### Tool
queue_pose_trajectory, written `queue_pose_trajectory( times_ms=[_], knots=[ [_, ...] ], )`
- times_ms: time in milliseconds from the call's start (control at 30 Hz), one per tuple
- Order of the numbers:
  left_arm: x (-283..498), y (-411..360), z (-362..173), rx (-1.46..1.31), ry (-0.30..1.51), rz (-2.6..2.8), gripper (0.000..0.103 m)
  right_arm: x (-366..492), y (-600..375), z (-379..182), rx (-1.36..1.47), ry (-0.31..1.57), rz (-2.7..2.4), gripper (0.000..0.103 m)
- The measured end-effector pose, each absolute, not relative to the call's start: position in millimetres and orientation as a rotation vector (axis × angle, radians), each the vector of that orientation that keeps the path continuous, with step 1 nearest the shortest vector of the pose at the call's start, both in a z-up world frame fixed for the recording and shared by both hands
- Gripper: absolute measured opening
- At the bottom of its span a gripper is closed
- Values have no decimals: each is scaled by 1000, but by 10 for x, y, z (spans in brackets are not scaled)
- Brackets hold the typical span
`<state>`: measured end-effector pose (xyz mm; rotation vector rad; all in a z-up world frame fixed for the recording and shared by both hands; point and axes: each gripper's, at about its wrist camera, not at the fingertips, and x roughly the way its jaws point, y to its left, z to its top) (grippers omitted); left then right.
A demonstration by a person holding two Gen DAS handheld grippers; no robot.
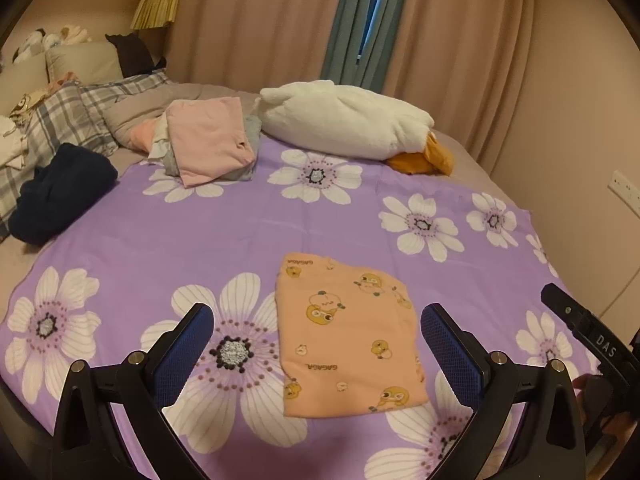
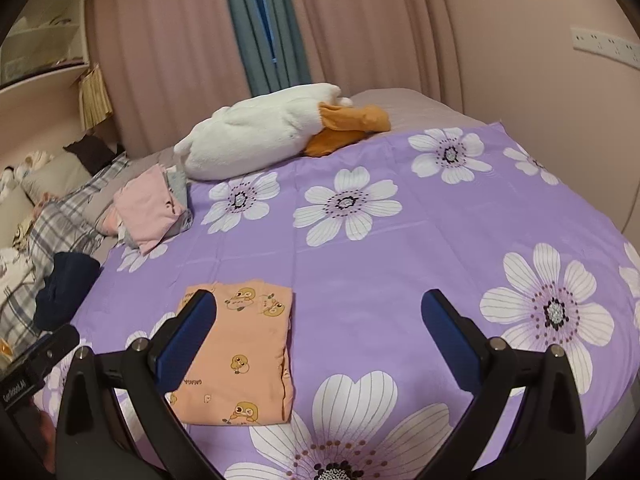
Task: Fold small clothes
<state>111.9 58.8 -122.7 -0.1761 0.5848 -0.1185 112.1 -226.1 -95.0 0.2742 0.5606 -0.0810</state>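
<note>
Left wrist view: flat folded peach cotton garment (image 1: 348, 336), both grippers' mesh-padded fingers (image 1: 192, 356) spread empty.

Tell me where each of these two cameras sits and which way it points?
Left wrist view: on the left gripper, facing forward over the purple flowered sheet at the folded peach cartoon-print garment; its blue-padded fingers show, open, plus the other gripper at right.
Right wrist view: on the right gripper, facing likewise; the garment lies lower left, partly behind one finger.
Shared: garment, sheet, white plush duck, folded pink clothes pile.
</note>
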Motion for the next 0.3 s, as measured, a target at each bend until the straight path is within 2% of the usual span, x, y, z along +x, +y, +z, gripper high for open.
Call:
queue_pose_trajectory(
  times_ms=[300],
  knots=[
    [1145, 578, -1250, -155, 596, -77, 102, 1119, -2242, -977, 251, 572, -110, 103]
  ],
)
